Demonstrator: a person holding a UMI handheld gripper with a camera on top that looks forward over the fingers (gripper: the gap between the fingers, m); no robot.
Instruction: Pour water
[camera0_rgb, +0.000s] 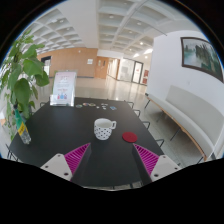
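Observation:
A white mug with black dots (104, 128) stands upright on a dark table (60, 125), just beyond my fingers and a little left of the middle between them. A small red disc (130, 137), like a lid or coaster, lies flat on the table to the mug's right. My gripper (112, 160) is open and empty, its pink-padded fingers (75, 155) spread wide above the table's near edge. No bottle or water vessel shows.
A leafy green plant (20, 75) stands at the table's left side. A white sign with blue print (64, 88) stands at the table's far end. A chair (158, 125) and a white wall (185, 95) are to the right. A corridor lies beyond.

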